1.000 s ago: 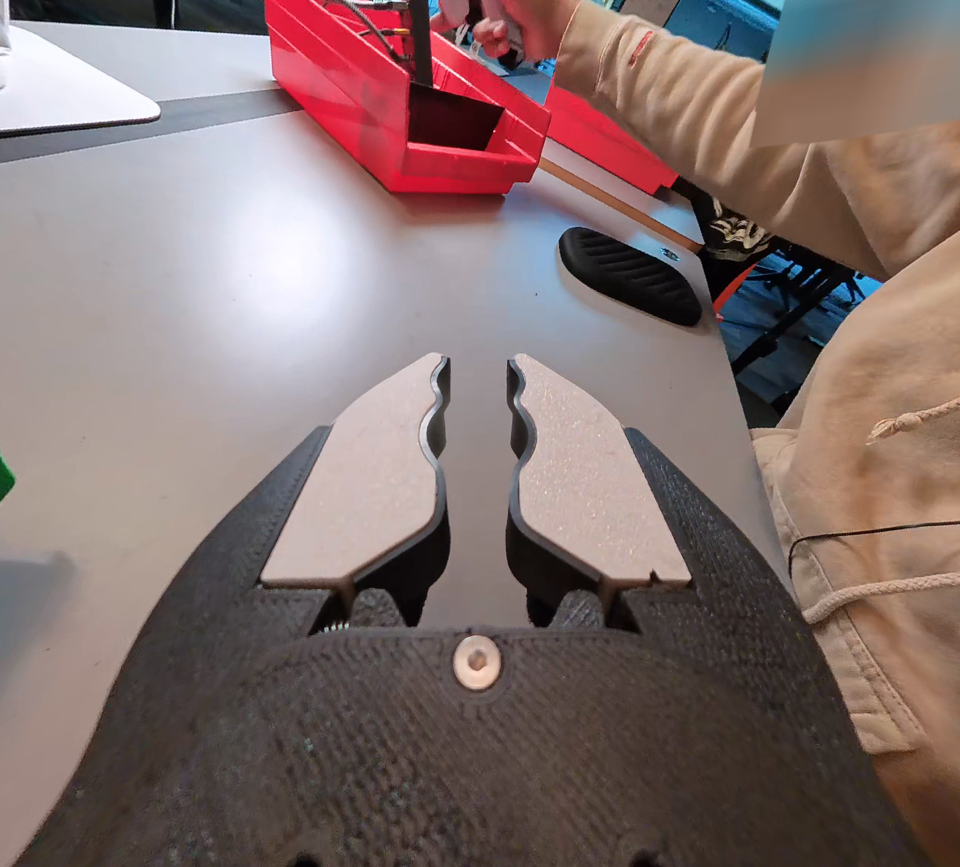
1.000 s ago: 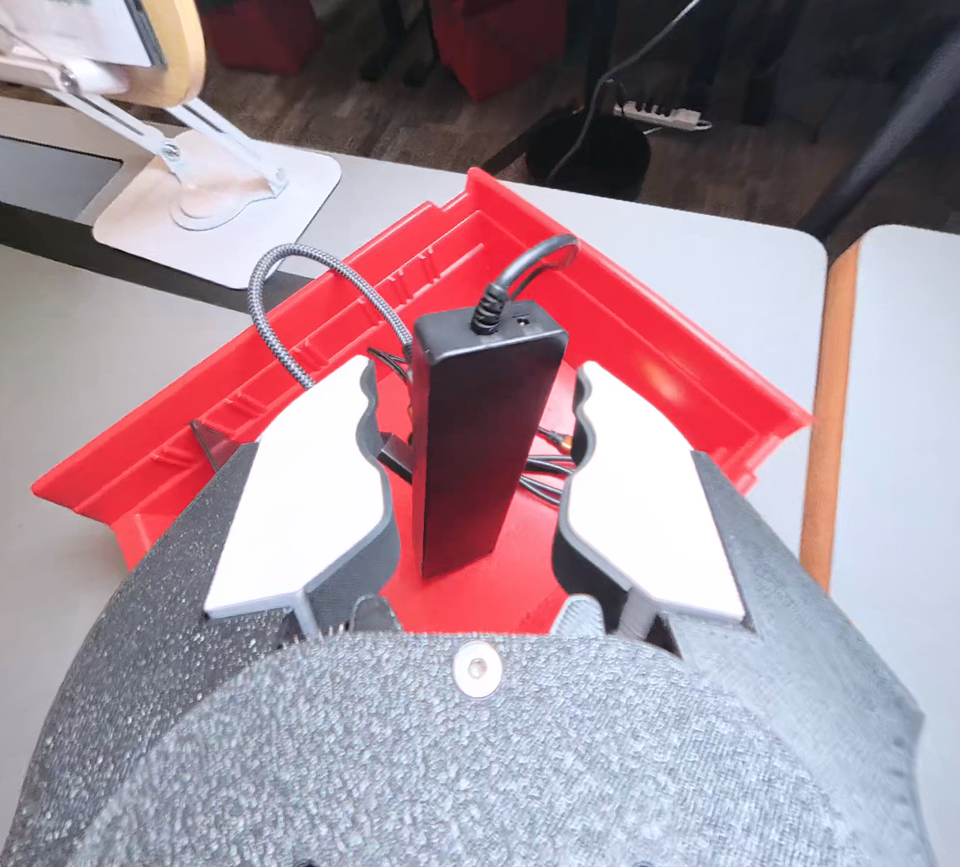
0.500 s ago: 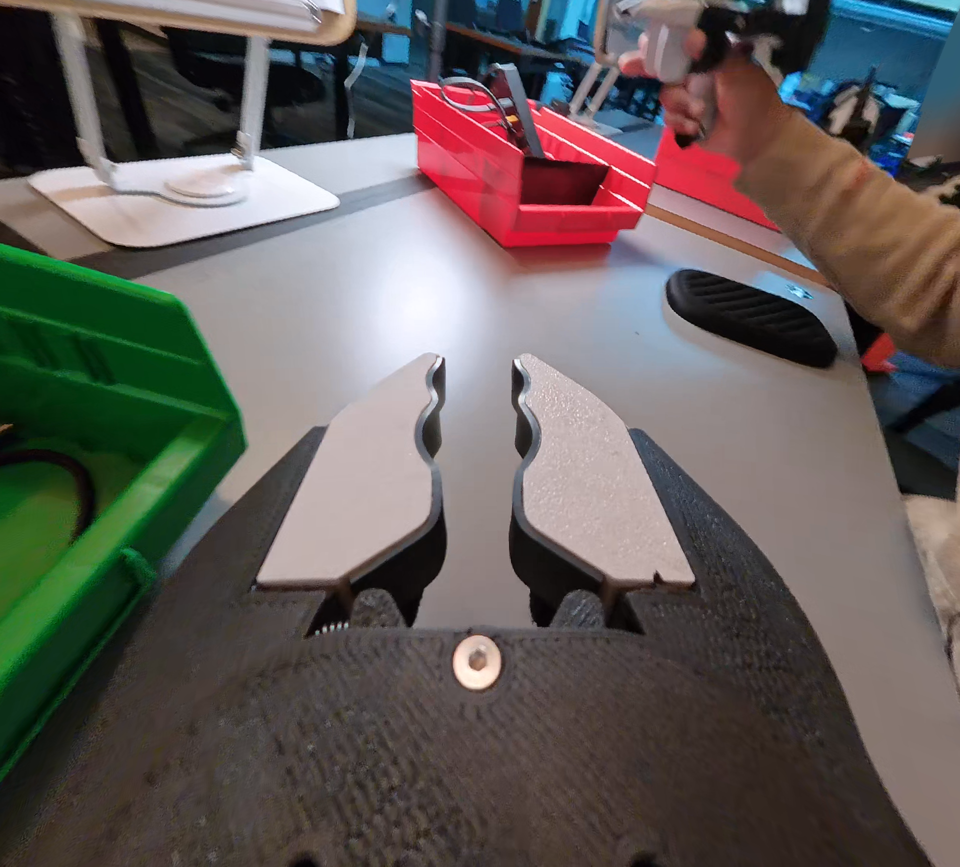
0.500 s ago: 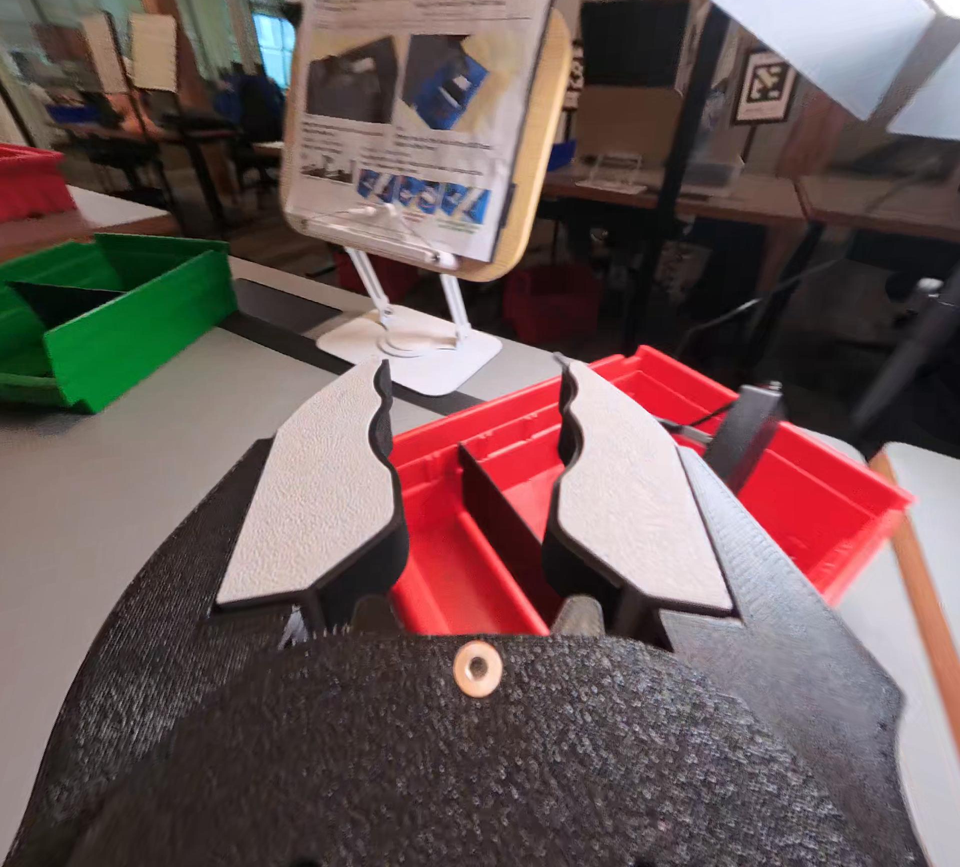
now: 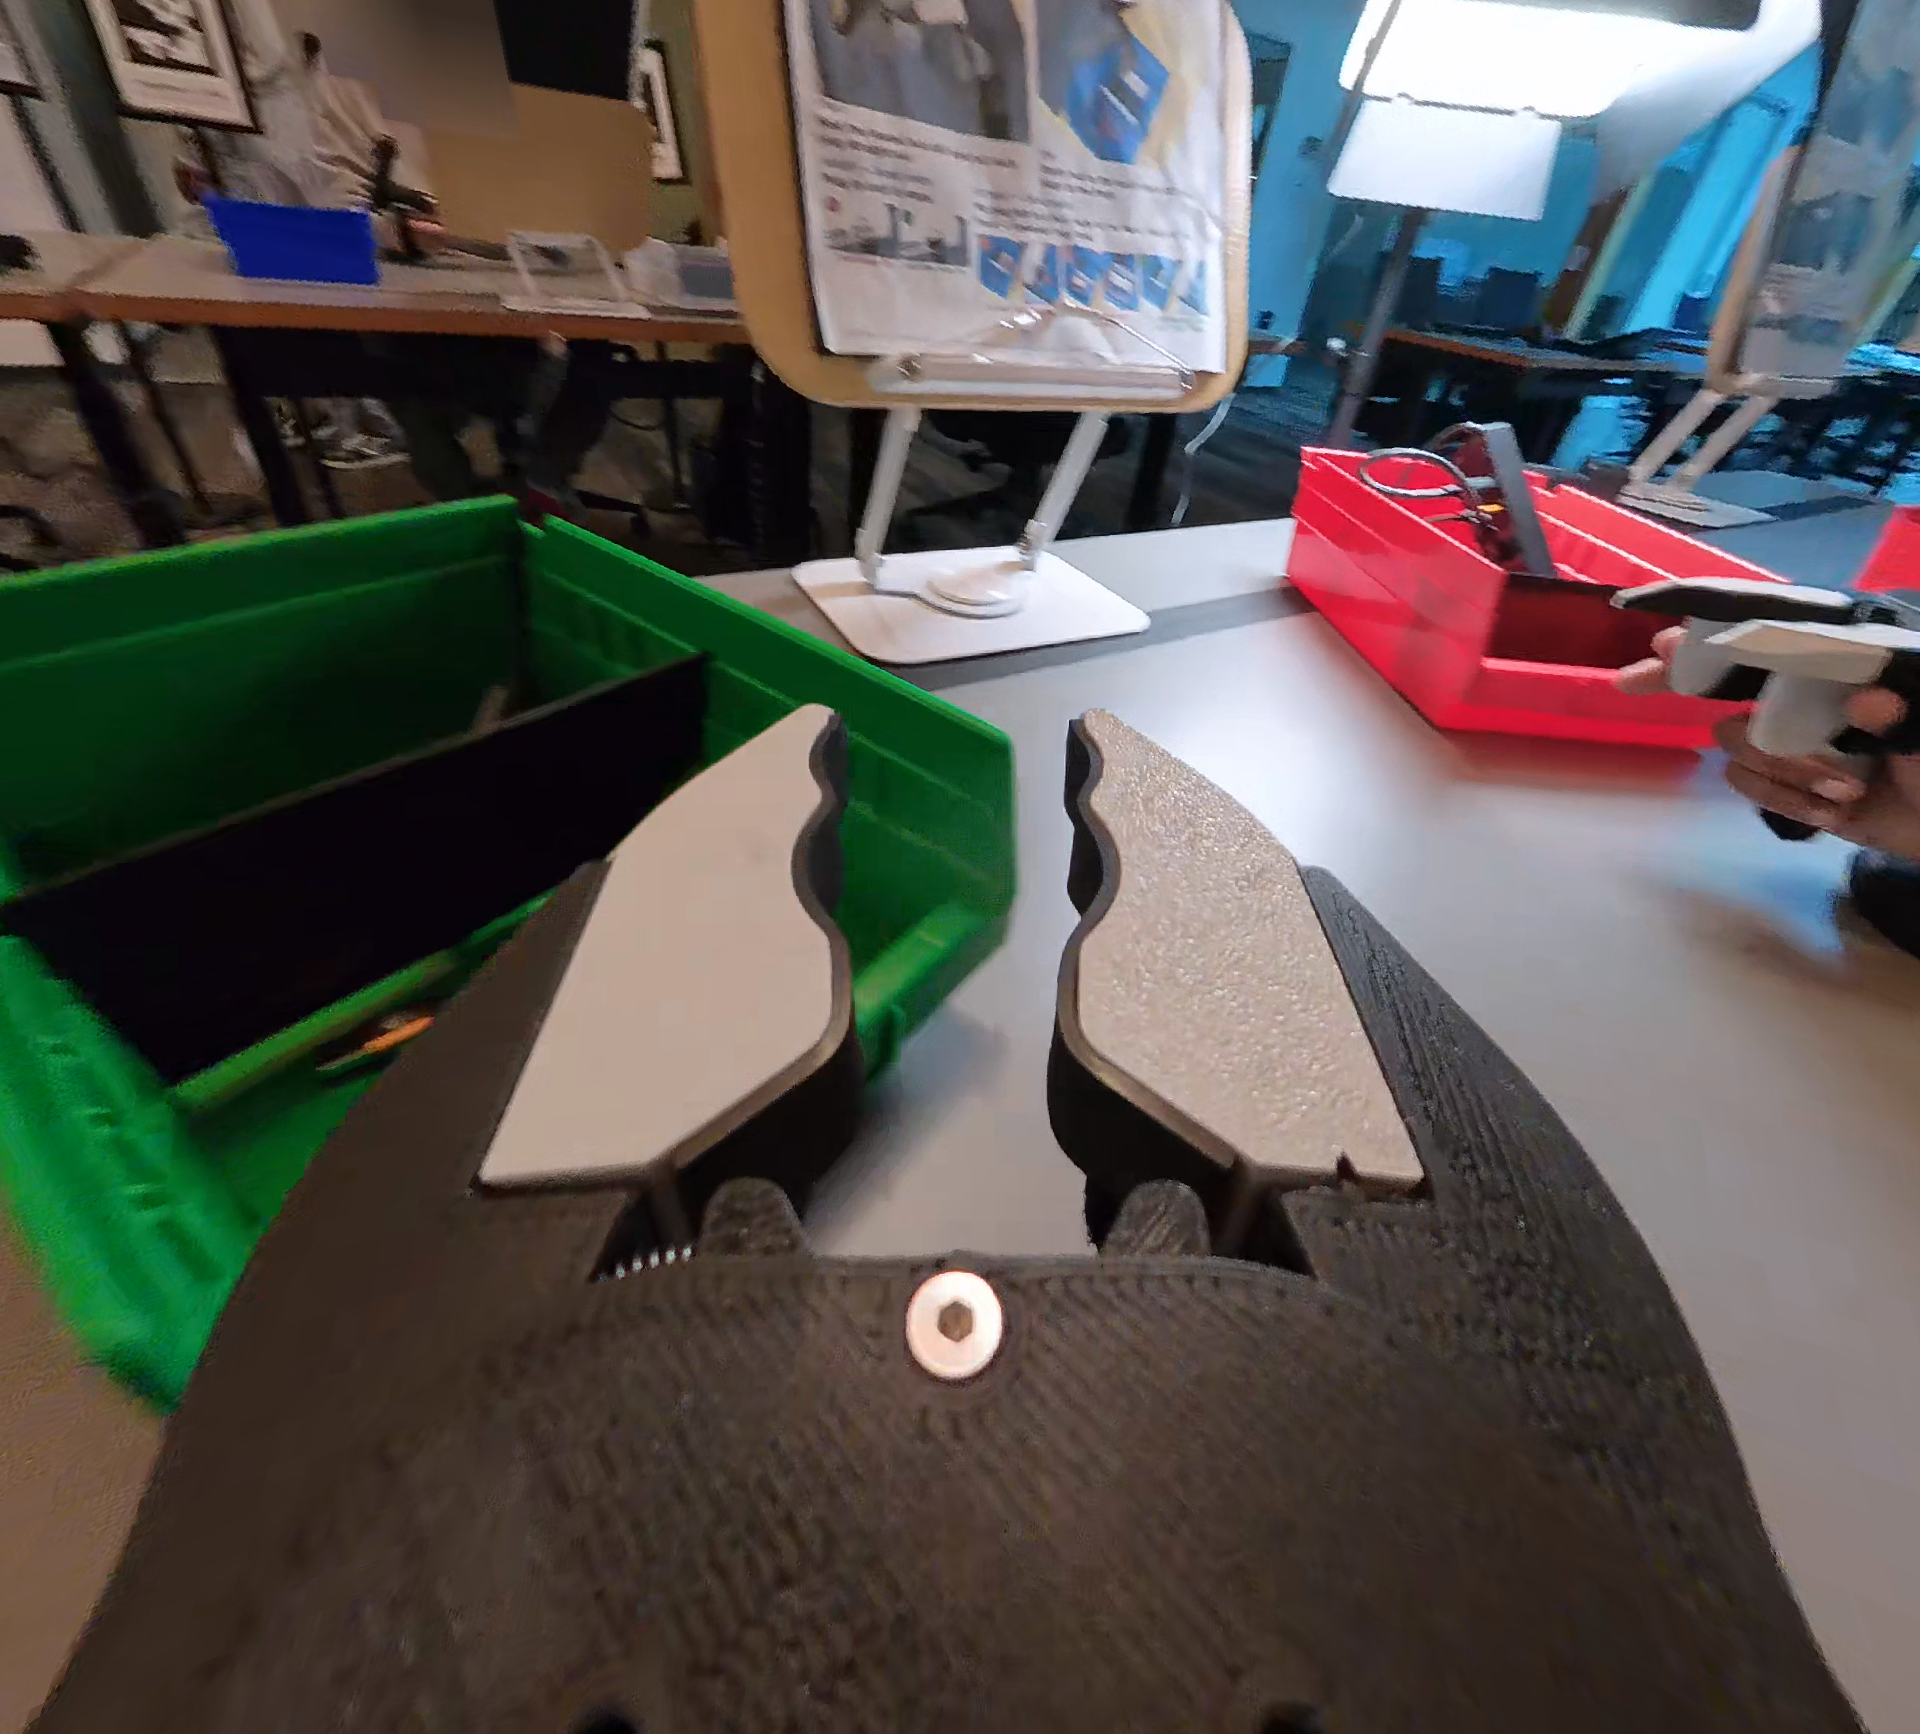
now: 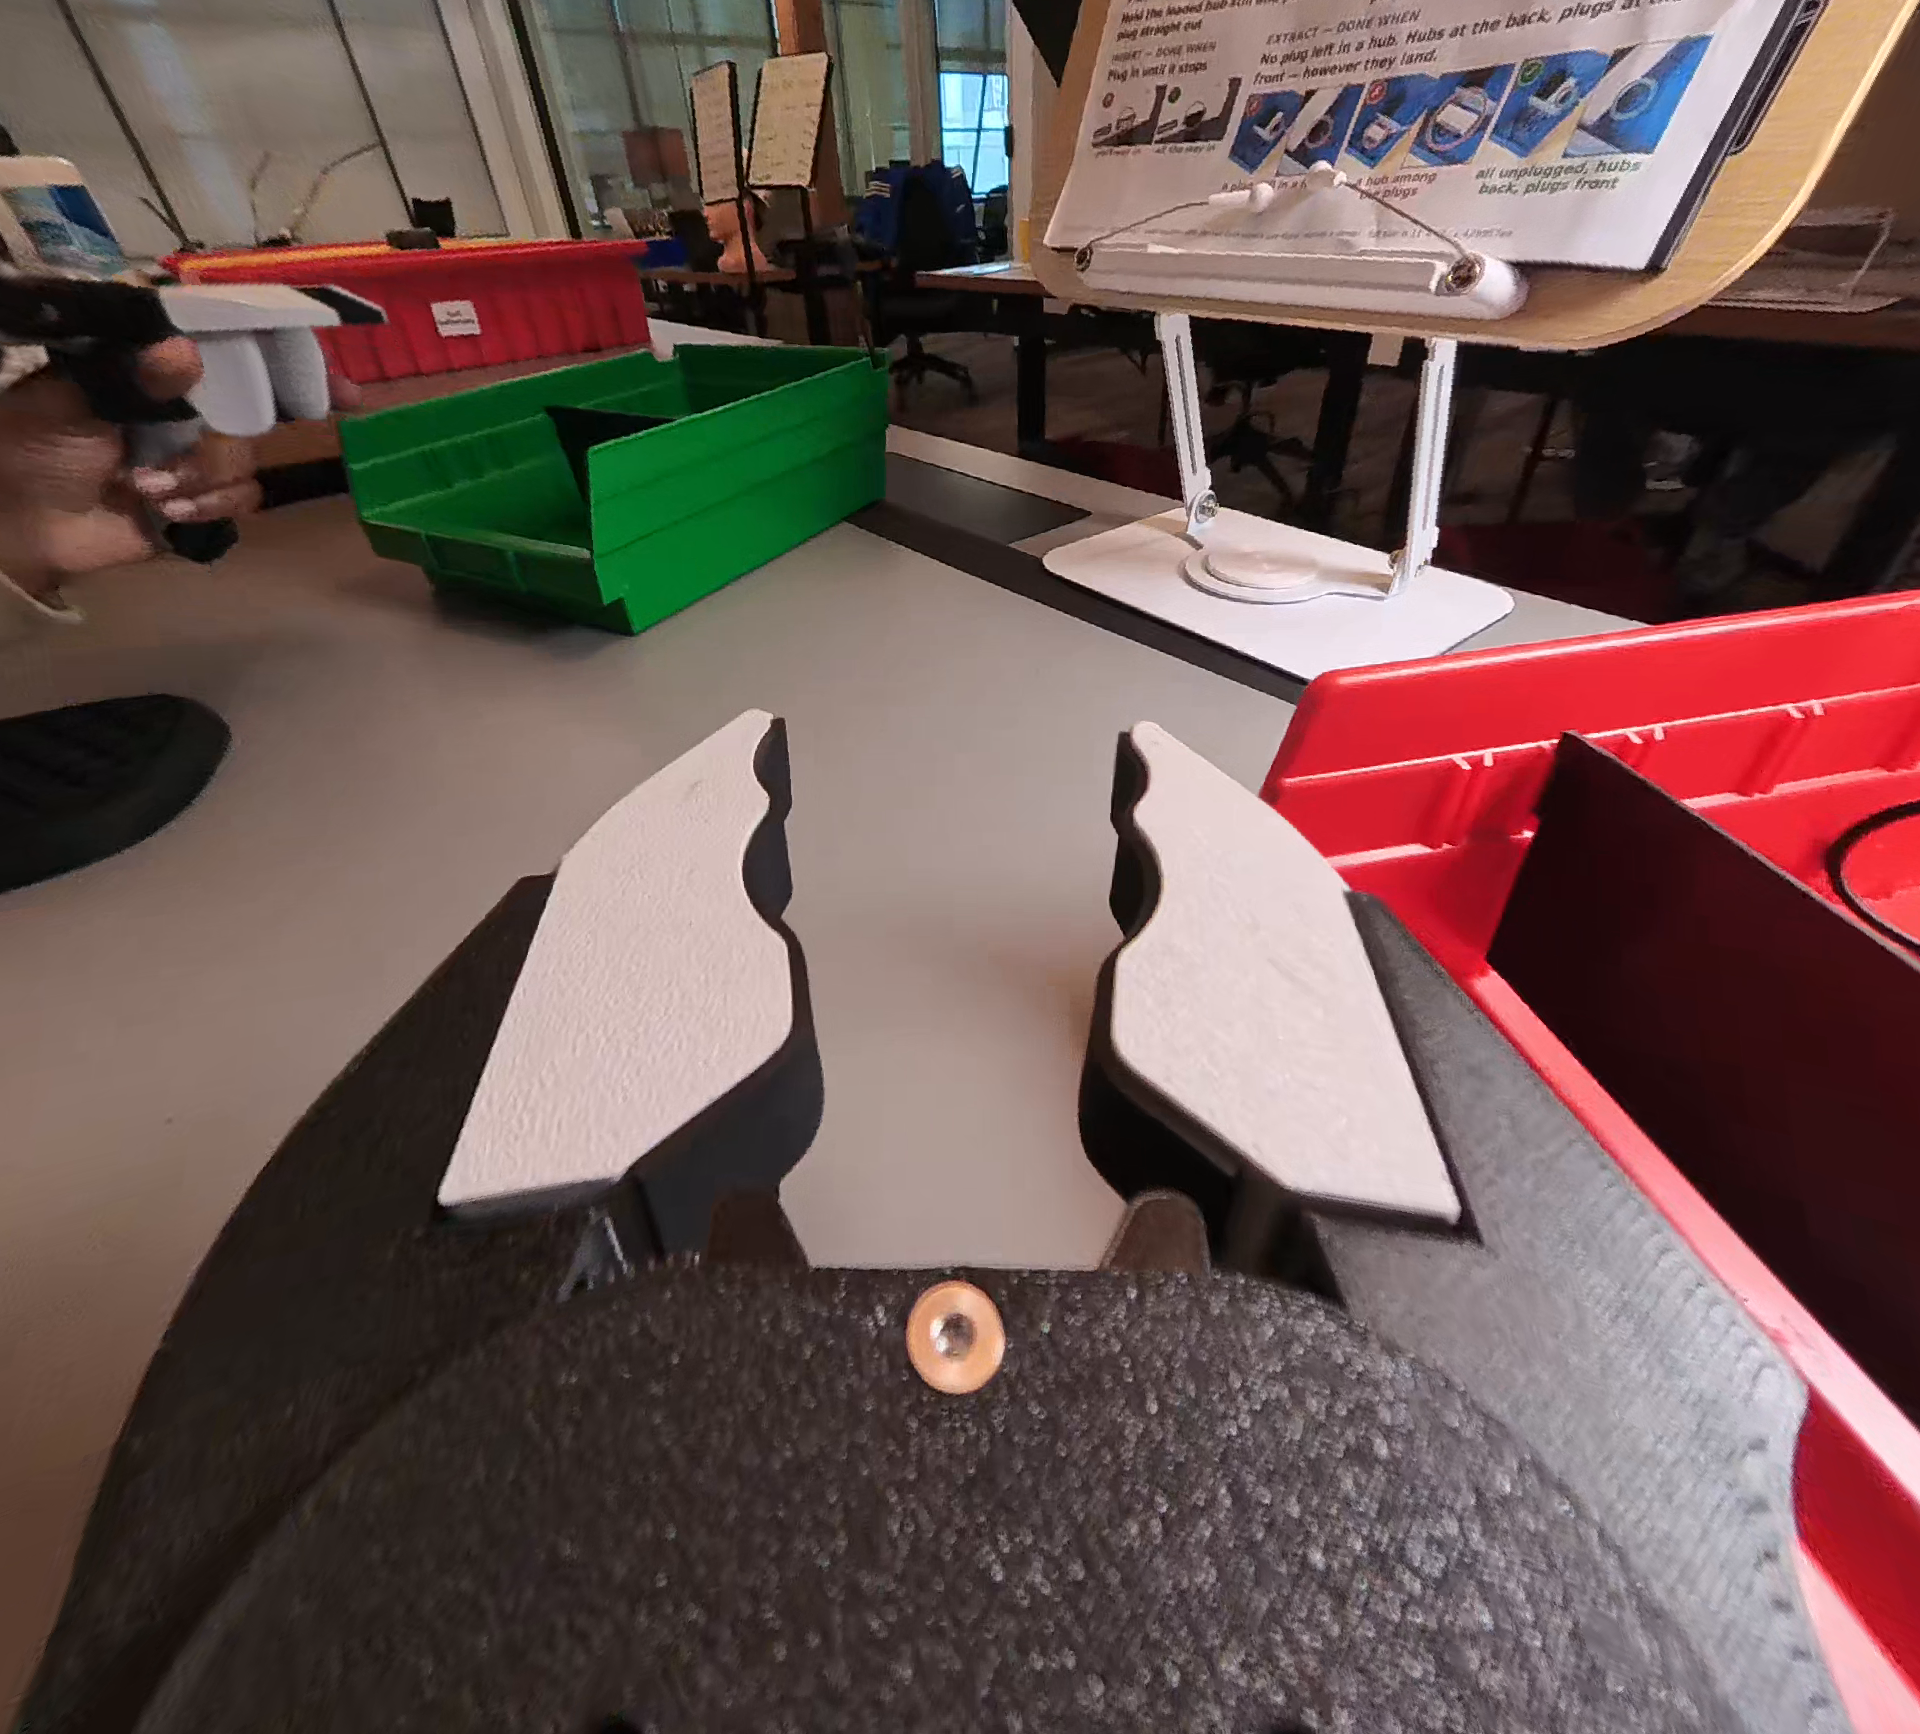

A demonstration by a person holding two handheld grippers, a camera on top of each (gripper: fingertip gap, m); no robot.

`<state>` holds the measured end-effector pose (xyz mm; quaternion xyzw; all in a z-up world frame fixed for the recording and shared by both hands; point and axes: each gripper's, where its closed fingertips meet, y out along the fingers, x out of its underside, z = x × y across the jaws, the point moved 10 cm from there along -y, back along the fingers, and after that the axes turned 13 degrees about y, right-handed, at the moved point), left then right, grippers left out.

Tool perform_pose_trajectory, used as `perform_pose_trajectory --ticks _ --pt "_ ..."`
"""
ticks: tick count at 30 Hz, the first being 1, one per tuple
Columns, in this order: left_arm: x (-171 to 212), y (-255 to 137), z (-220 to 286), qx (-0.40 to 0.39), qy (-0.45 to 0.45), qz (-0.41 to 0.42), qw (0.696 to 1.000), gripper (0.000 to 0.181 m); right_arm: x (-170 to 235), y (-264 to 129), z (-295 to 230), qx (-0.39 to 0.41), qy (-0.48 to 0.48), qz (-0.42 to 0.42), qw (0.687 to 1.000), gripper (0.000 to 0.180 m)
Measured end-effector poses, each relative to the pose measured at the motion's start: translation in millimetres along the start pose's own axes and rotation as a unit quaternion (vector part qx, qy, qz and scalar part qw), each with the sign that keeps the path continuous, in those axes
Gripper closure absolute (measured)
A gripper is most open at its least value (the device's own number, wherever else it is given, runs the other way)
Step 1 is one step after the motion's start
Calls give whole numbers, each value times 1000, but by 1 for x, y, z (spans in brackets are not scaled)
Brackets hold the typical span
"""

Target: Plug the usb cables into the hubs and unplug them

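My left gripper (image 5: 951,728) hovers over the grey table (image 5: 1403,853), fingers spread and empty. A green bin (image 5: 914,811) with a black divider (image 5: 343,832) sits at ten o'clock, just beside my left finger. At two o'clock, well apart, a red bin (image 5: 1382,583) holds an upright dark hub (image 5: 1512,505) with cables (image 5: 1403,469). A white stand (image 5: 977,604) at twelve carries a board with a printed sheet (image 5: 997,74). My right gripper (image 6: 945,728) is also spread, empty, with the red bin (image 6: 1455,749) at three. Behind are desks, chairs and tall windows.
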<state>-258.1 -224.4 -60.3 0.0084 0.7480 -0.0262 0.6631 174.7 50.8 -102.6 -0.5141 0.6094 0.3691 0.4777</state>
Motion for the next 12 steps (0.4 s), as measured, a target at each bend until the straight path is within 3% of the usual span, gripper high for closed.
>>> perform_pose_trajectory --ticks 5,12 --pt "-37 8 -44 12 5 -82 997 145 -9 -9 0 -30 45 29 998 123" --pt "-66 94 -116 29 72 -266 961 144 -8 -12 5 -25 56 27 998 125"
